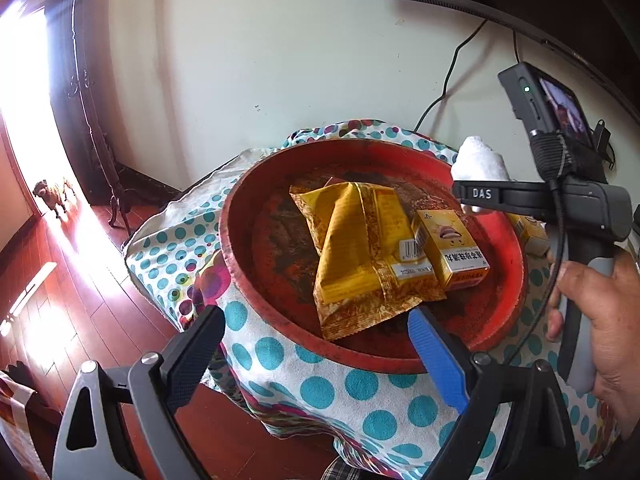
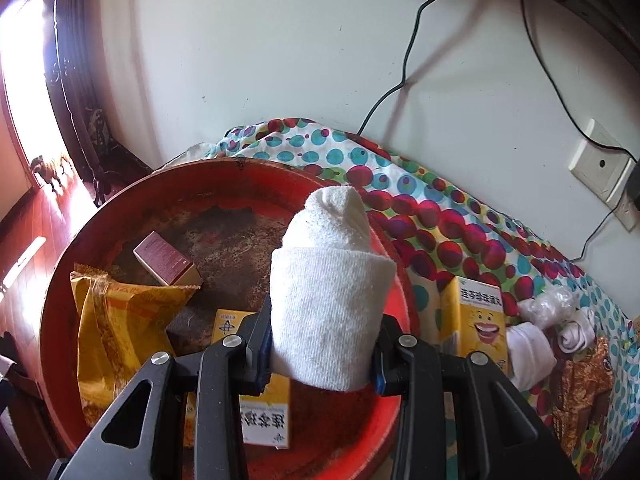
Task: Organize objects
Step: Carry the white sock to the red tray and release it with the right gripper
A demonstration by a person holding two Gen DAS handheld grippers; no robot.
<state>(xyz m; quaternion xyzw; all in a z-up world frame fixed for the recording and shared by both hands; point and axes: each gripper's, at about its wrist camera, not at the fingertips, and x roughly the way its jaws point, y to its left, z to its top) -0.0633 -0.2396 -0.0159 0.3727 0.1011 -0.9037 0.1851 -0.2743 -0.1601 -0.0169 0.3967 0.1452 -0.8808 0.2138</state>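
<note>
A round red tray (image 2: 64,280) sits on a dotted cloth. It holds a yellow packet (image 1: 360,256), a yellow box (image 1: 452,252) and a small brown box (image 2: 168,258). My right gripper (image 2: 324,352) is shut on a rolled white sock (image 2: 328,300), which stands above the tray's right side and over the yellow box (image 2: 264,420). In the left wrist view that sock (image 1: 480,158) shows behind a right finger (image 1: 480,194), with the person's hand (image 1: 604,304) on the handle. My left gripper (image 1: 316,312) hangs open and empty at the tray's near rim.
A second yellow box with a smiling face (image 2: 478,320) lies on the cloth (image 2: 432,216) right of the tray. Beside it are more white socks (image 2: 532,348) and crumpled plastic (image 2: 554,300). A wall socket (image 2: 600,168) and cables are behind. The wooden floor (image 1: 80,300) drops off left.
</note>
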